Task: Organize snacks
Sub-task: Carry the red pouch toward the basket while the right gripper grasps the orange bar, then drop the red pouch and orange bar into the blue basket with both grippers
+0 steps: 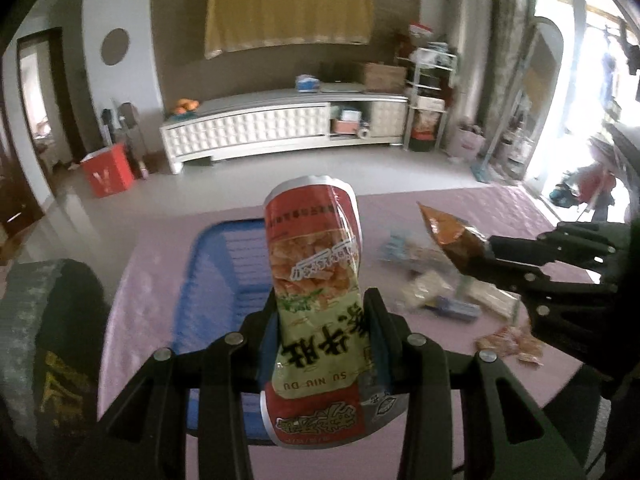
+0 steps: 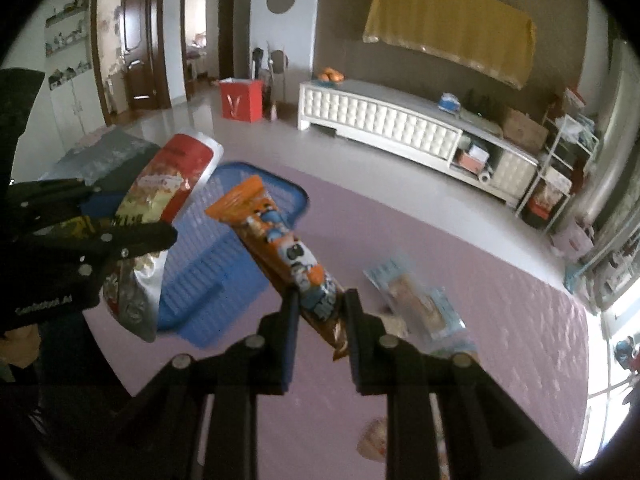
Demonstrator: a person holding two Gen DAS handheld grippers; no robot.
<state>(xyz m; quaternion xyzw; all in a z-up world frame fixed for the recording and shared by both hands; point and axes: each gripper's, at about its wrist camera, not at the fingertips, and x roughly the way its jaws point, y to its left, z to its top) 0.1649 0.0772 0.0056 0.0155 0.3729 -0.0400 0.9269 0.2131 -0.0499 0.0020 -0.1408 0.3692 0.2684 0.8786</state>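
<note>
Holding a red-and-green snack bag (image 1: 316, 280) in my left gripper (image 1: 322, 308), I have its fingers pinched nearly together on the bag's lower half, so the pack stands upright above the blue basket (image 1: 232, 264). In the left wrist view the basket lies at about 9 o'clock from the bag, resting on the pink quilted surface (image 1: 400, 420). My right gripper (image 2: 320, 300) is closed narrow on the lower end of an orange snack packet (image 2: 280, 248), which tilts up toward 11 o'clock, its top over the basket's near corner in that view. Both packs are lifted clear of the surface. At 3 o'clock from the orange packet lies a pale blue wrapped snack (image 2: 416, 300), blurred, and more small packets (image 1: 512, 344) sit loose on the pink surface at about 4 o'clock from the red-and-green bag. Beyond the surface, at 12 o'clock, a white low cabinet (image 1: 280, 128) stands against the wall, with a red box (image 1: 106, 174) on the floor at its 9 o'clock.
</note>
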